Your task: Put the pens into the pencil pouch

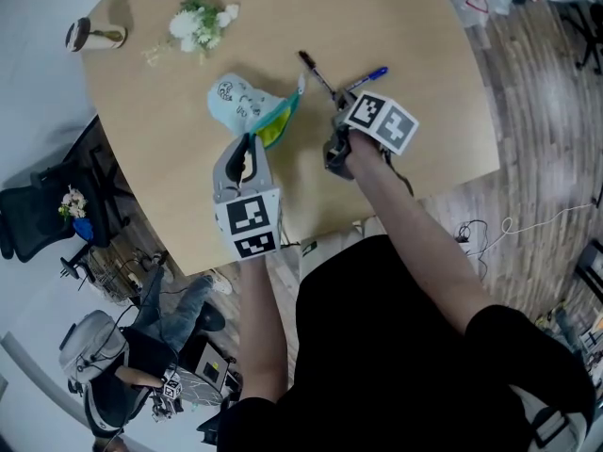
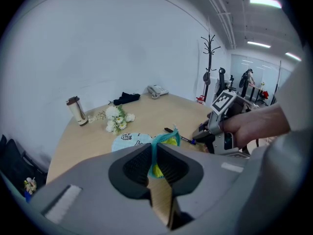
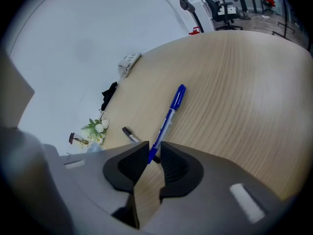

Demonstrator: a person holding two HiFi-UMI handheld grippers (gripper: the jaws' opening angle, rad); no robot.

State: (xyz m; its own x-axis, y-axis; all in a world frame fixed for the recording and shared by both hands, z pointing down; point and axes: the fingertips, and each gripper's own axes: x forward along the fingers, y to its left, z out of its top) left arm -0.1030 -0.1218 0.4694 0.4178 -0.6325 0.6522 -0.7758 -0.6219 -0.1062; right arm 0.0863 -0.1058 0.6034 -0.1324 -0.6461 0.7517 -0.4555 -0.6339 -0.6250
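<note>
Worktop: pale wood, rounded edge. Blue pen is pinched by its lower end in the right claw, whose jaws are nearly together on it. Black pen lies on the wood just beside. Pouch sits to the left, its teal rim clamped in the left claw (mouth held up). Step, as I judge it: carry the pen to the mouth. Hold the rim taut, aim tip-first into the yellow lining, and release only once well inside.
</note>
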